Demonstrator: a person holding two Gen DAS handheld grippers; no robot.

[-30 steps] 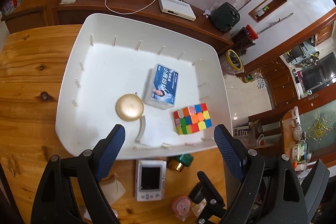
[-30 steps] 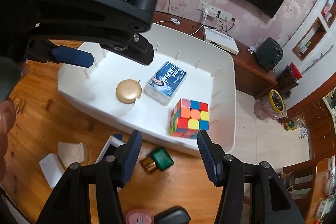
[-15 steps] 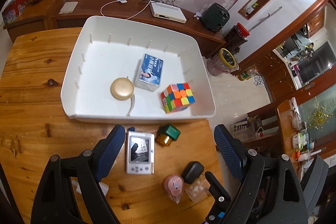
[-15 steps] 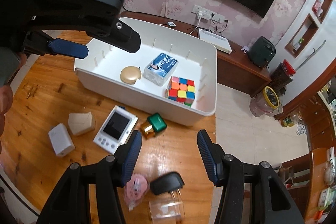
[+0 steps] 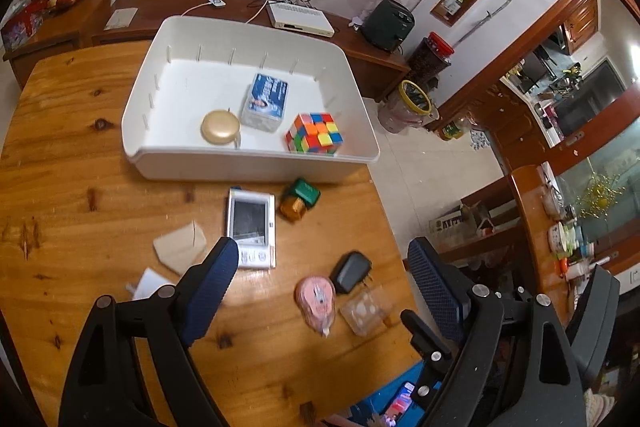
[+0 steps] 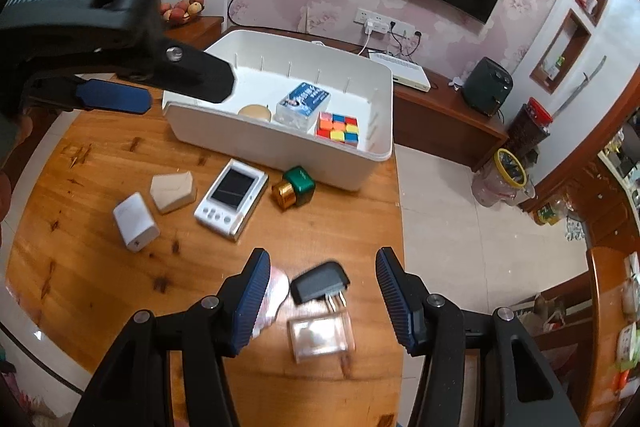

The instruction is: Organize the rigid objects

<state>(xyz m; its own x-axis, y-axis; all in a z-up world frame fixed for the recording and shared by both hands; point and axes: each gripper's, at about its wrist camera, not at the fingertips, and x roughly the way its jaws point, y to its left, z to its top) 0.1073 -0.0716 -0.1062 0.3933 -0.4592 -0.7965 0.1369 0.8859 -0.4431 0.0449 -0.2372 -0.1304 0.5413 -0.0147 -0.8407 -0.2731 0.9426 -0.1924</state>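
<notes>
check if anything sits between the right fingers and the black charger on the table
Nothing visible does. The black charger lies on the bare wooden table just ahead of the open right gripper, in line with the gap between its fingers. A pink round item sits beside the left finger and a clear box lies nearer the camera.

bare table [image 6: 80, 163] left, black plug [image 6: 318, 281] and clear box [image 6: 320, 339] ahead

Left gripper [image 5: 322, 263] angled down, fingers apart, empty, right gripper [image 6: 320, 281] likewise, seemingly narrower.
</notes>
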